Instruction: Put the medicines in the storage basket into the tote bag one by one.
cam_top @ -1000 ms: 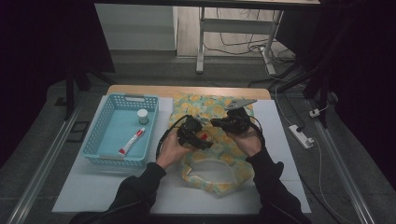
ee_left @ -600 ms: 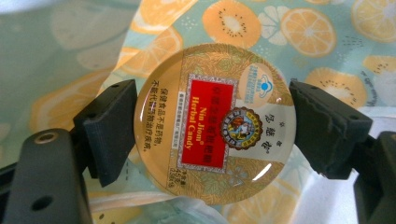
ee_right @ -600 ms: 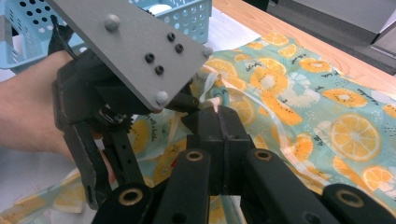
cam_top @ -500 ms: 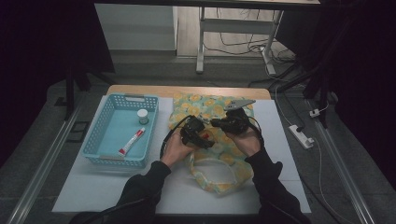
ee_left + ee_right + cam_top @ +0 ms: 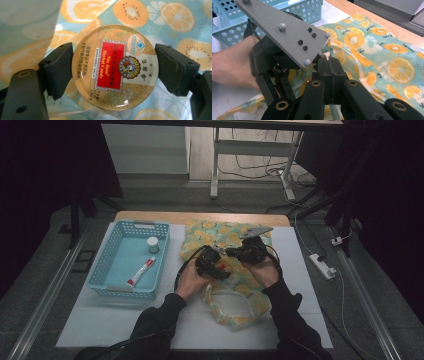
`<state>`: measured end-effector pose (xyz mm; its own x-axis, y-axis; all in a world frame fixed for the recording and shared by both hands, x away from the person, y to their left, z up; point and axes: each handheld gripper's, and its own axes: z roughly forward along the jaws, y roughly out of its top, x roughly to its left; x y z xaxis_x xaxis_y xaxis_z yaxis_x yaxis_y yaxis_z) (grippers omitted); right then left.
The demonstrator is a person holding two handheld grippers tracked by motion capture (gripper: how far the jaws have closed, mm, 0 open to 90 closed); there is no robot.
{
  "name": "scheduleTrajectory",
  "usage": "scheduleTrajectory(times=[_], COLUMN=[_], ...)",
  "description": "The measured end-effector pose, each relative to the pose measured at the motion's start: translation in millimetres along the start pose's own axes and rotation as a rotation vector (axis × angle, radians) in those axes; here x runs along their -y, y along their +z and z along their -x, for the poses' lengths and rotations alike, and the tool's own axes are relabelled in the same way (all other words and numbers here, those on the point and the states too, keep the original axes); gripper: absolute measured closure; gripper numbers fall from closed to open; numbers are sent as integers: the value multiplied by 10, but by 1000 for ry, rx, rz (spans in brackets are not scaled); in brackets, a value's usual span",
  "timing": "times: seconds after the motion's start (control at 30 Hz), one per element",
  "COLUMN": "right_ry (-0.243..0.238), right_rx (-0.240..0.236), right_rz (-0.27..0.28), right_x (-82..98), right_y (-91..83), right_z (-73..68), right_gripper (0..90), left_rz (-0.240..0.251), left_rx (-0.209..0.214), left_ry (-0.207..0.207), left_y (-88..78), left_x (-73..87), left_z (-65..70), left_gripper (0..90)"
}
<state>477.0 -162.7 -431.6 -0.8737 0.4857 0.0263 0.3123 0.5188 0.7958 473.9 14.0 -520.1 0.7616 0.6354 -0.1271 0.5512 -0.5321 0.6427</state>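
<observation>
A round tin of herbal candy (image 5: 113,67), gold with a red label, sits between the black pads of my left gripper (image 5: 114,65), which press on both its sides. Under it lies a teal bag printed with orange slices (image 5: 175,15). From above, my left gripper (image 5: 212,266) hovers over the middle of the bag (image 5: 235,307), beside my right gripper (image 5: 241,254). My right gripper (image 5: 331,65) is shut on the bag's raised edge (image 5: 327,55). The left gripper's grey plate (image 5: 287,30) is close in front of it.
A light blue basket (image 5: 100,287) stands left of the bag and holds a small white-capped jar (image 5: 153,244) and a red-and-white tube (image 5: 141,271). A white mat (image 5: 100,325) covers the table. A power strip (image 5: 322,266) lies off the right edge.
My left gripper with the tin has sunk a little toward the bag and shifted slightly right. The bag's near end has bunched up. The right gripper has kept still.
</observation>
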Motion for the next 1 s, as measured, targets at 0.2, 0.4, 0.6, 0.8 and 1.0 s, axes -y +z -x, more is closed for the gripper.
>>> scheduleTrajectory(times=[0.2,0.4,0.6,0.8,1.0], right_ry=[3,-2,-3,-3,-3], right_rx=[1,0,-3,-4,-4], right_rz=[7,14,20,21,23], right_x=[-2,-13,-25,-27,-30], right_y=[-14,-35,-52,-52,-59], right_z=[7,0,-11,-13,-10], right_gripper=[900,900,900,900,900], left_rz=[8,14,22,41,51], left_rx=[-9,28,62,85,98], left_ry=[5,14,21,14,22], left_y=[-67,-197,-374,-536,-682], left_x=[-28,-23,35,117,182], left_z=[21,61,119,164,201], left_gripper=[140,99,72,53,32])
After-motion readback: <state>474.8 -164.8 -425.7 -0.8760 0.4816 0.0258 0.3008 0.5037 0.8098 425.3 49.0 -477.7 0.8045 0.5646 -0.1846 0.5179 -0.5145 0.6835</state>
